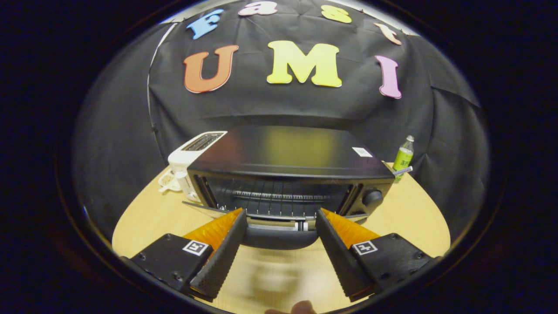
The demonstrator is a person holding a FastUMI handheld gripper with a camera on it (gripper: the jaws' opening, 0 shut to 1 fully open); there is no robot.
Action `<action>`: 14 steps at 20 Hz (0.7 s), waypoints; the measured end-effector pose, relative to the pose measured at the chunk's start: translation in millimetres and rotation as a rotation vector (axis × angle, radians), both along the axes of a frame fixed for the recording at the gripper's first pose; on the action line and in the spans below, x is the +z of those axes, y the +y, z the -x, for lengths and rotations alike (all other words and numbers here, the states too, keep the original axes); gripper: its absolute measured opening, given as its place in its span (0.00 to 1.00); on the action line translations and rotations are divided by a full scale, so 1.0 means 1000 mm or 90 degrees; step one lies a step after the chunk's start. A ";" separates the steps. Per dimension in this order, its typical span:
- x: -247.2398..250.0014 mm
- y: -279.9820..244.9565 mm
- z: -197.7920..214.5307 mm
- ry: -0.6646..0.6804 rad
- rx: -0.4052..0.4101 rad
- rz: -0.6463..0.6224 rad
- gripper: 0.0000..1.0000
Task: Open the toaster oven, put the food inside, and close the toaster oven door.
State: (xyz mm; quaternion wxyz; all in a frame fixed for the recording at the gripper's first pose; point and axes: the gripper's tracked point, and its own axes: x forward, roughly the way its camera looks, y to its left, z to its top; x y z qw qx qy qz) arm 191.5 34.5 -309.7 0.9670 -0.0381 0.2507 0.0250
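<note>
Straddling one oven handle [279, 237]: claw [281, 217] spread

A pale wooden table [405, 218] with a rounded edge carries a black, boxy toaster oven [287, 174] near its middle. A white slot toaster [192, 157] stands just beside it toward the table's far left edge. A green plastic bottle [403, 157] stands upright at the far right edge.
</note>
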 end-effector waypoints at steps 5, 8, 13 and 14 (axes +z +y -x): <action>-0.040 -0.002 0.042 0.041 0.013 0.018 1.00; -0.067 -0.003 0.063 0.090 0.030 0.027 1.00; -0.062 -0.010 0.088 0.128 0.037 0.009 1.00; -0.045 -0.010 0.096 0.112 0.041 0.004 1.00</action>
